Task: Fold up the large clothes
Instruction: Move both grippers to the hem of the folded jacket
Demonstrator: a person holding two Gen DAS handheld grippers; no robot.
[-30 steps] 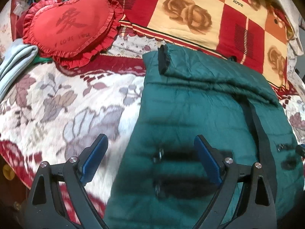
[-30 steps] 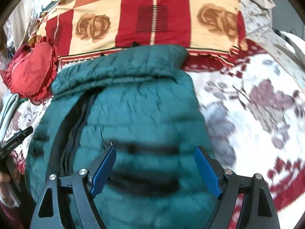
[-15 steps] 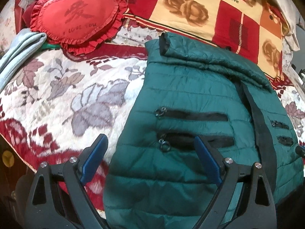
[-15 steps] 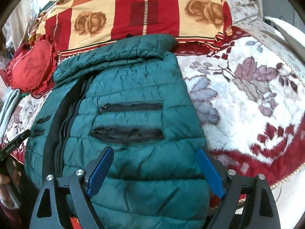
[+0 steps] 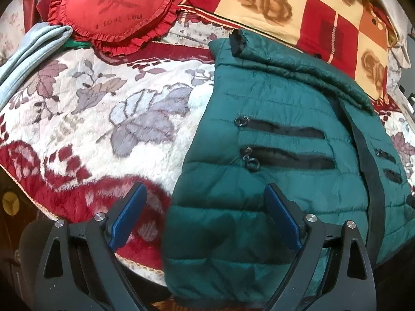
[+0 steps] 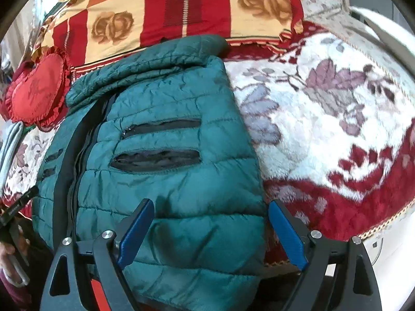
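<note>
You are hovering both grippers wide open, gripping nothing: left gripper [image 5: 205,217] over the near left hem corner of the green puffer jacket [image 5: 280,181], right gripper [image 6: 211,230] over its near right hem. The jacket is lying flat on the bed [image 5: 109,119] just ahead of both. It is looking light, puffy and slippery, so pinch deep at the hem corners.

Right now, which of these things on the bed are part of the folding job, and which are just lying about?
Part of the job:
- green puffer jacket
- left fingers, open
- right fingers, open

Just lying about:
- red heart cushion
- rose-patterned pillow
- floral blanket
- grey folded cloth
</note>
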